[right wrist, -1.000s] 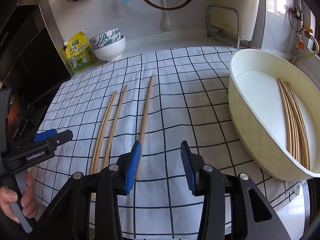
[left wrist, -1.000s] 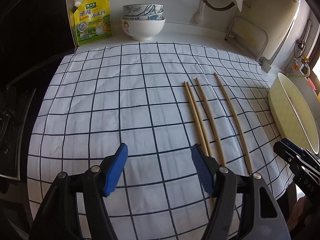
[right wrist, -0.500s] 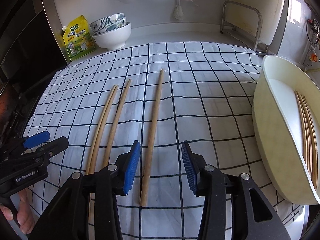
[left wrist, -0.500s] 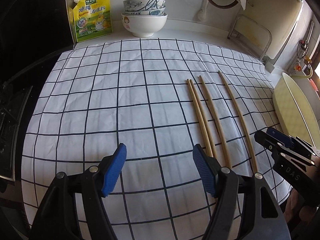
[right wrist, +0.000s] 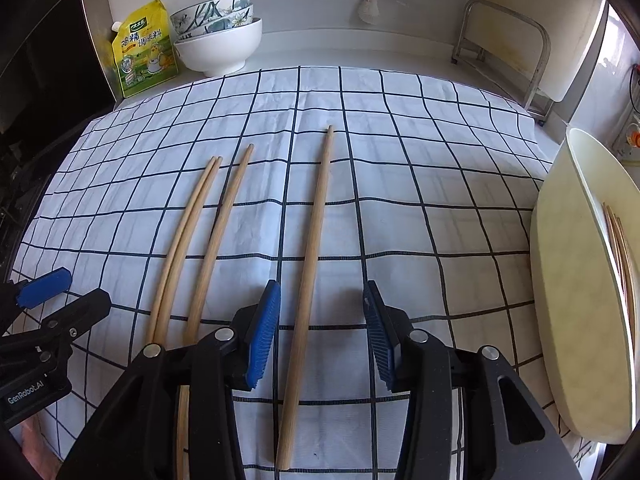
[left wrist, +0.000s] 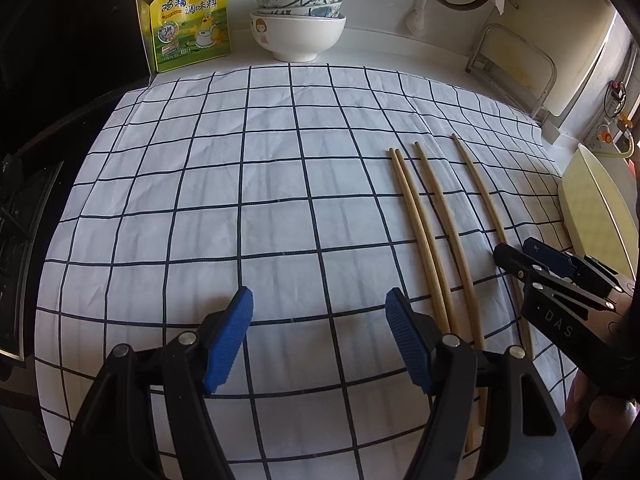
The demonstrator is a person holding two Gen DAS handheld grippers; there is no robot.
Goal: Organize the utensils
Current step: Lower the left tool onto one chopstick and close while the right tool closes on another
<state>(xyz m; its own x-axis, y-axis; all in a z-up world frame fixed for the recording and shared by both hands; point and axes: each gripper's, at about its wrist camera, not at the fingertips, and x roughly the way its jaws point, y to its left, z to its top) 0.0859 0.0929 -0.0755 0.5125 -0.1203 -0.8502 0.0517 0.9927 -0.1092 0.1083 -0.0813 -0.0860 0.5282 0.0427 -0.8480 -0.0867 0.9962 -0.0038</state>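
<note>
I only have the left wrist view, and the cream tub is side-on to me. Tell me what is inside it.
Observer: A bundle of wooden chopsticks lies inside the cream tub, against its wall.
Operator: Now report how the right gripper stands over the rightmost chopstick on the cloth.
Observer: The right gripper is open and straddles that single chopstick; neither pad touches it.
Operator: Give me where its near end is.
Observer: Its near end rests on the checked cloth, closer to the camera than the pads.
</note>
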